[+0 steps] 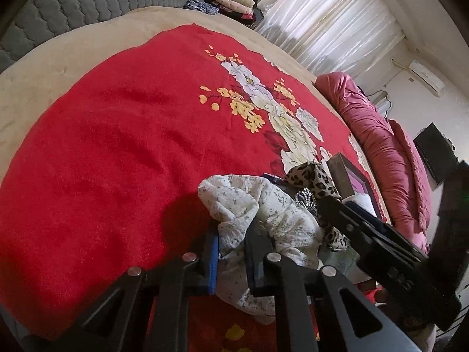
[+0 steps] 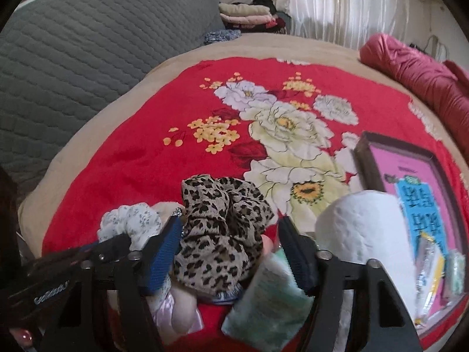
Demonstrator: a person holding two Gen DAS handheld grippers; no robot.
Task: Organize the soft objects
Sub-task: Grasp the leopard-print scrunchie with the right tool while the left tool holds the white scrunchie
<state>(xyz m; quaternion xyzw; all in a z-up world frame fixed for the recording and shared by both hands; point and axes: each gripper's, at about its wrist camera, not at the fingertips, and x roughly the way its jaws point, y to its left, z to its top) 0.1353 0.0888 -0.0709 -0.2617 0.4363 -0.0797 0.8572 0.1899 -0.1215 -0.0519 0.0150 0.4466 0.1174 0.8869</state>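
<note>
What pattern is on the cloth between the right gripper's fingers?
Leopard print, black spots on tan; the cloth shows best in the right wrist view.

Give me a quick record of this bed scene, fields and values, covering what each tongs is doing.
surface: red floral blanket
left tongs: shut on white floral cloth
right tongs: open, astride leopard-print cloth
beside right tongs: white paper roll, green packet
right of pile: dark-rimmed tray
far edge: folded clothes stack

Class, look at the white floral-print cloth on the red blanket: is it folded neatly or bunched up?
Bunched up. The white floral cloth lies crumpled in irregular folds, with the left gripper shut on one part.
</note>
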